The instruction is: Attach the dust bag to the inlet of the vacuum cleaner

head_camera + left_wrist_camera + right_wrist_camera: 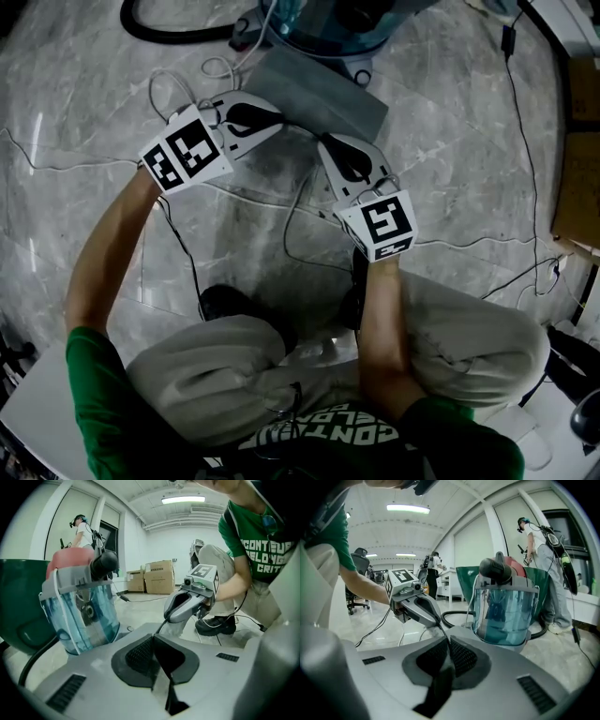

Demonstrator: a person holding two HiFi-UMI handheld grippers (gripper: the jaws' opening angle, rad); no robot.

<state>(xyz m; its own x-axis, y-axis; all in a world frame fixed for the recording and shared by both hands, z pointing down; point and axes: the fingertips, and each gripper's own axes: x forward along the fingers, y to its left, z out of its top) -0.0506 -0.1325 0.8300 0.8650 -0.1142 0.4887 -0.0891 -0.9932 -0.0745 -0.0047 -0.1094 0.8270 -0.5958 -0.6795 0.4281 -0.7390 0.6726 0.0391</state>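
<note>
Left gripper [153,638] and right gripper [447,638] are both squeezed tight on the near edge of the grey dust bag [319,94], one toward each end. My guess is that's to keep the floppy thing spread flat and facing the machine rather than sagging. The bag hangs between them just in front of the vacuum cleaner [323,28], the see-through blue canister with the black hose, sitting on the marble floor [450,169]. It's not on yet as far as I can see, and I honestly can't pick out the inlet from here. Writing-wise: black-and-white square markers on the gripper cubes, and white print on the person's green shirt [255,550], only partly readable. No brand visible on the vacuum.
</note>
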